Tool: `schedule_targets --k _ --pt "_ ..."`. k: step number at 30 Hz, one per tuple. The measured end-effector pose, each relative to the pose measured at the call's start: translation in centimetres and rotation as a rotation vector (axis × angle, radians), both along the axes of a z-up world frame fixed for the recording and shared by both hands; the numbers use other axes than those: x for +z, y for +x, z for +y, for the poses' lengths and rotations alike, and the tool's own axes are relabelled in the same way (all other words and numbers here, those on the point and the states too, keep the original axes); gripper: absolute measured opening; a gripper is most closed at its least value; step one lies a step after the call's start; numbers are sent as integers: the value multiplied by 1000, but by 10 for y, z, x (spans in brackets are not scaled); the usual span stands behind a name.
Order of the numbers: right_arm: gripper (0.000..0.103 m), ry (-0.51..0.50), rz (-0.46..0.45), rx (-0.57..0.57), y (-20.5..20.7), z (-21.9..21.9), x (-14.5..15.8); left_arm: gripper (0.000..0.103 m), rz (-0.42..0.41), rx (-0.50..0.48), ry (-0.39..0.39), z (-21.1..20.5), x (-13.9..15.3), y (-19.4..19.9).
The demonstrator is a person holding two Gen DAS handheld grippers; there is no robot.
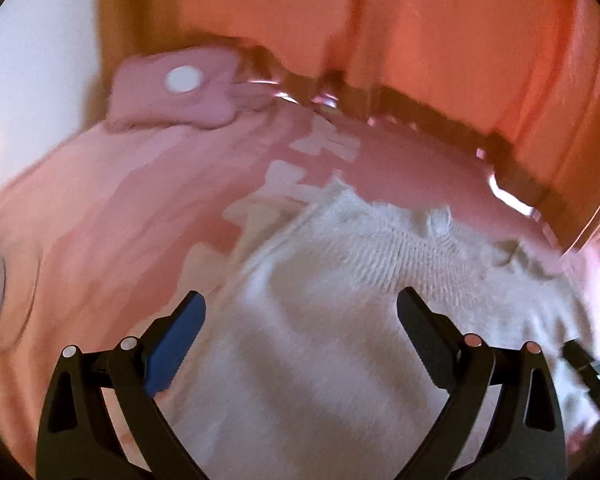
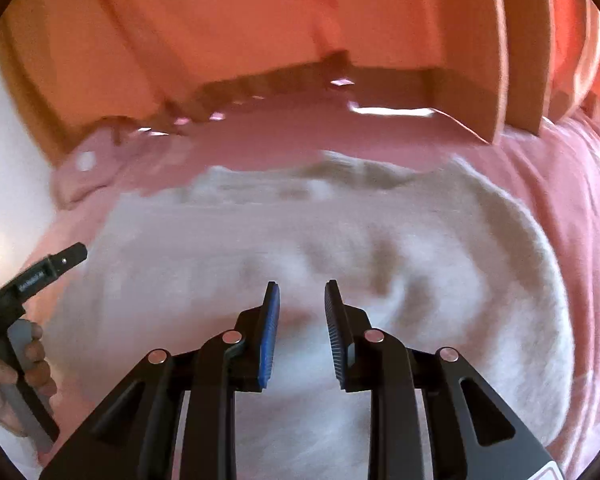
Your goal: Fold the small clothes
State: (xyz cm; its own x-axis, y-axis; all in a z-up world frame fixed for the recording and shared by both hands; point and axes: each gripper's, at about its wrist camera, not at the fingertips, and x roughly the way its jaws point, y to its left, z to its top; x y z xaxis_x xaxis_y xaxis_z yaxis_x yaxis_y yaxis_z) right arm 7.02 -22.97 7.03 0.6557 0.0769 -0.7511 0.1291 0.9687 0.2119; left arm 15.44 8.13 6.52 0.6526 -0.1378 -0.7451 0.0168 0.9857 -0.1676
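One white knit garment [image 2: 308, 248], rumpled and blurred, lies on the pink cover [image 2: 560, 208], filling the middle from 6 to 12 o'clock, under the wide-open, empty left gripper [image 1: 300, 312] and partly open, empty right gripper [image 2: 302, 300].

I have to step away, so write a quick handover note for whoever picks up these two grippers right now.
Left gripper: fingers wide apart, holding nothing, over the white knit garment.
Right gripper: fingers open with a narrow gap, nothing pinched, over the garment's middle.
Things: the white garment lies rumpled on the pink bedspread; a pink pillow with a white dot sits at the far left by the wooden headboard.
Done: no clean fold visible; both views are blurred.
Left: smooth the garment, take its edges, fold it.
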Motion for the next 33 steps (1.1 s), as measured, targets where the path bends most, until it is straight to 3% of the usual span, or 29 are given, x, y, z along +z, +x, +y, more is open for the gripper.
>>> schedule_targets --k 4,7,8,11,16,19,22,23,24,28,33 --pt "23 2 -16 121 3 34 1 96 34 131 -75 56 -13 -33" --pt "24 25 72 171 12 52 -21 96 111 214 -121 78 -32 -49" --pt "24 27 128 178 17 57 -34 96 125 219 -141 80 -35 -52" --pt "26 -32 116 175 17 66 -39 97 177 173 -193 71 -48 -51" --pt "26 -16 121 175 17 63 -40 97 166 130 -166 52 -51 -47" --pt "26 -3 127 174 18 60 -39 83 154 113 -204 52 -47 -47" --pt "27 22 139 167 18 58 -38 49 134 91 -242 48 -38 -45" --pt "27 43 143 165 19 56 -37 29 124 82 -217 43 -32 -43" --pt "30 82 147 160 19 50 -34 21 114 63 -200 38 -25 -42" --pt "46 159 85 61 11 13 -11 17 14 -29 -238 6 22 -48" --pt "55 165 -33 -183 -10 -71 21 14 -103 -245 -228 -88 79 -62"
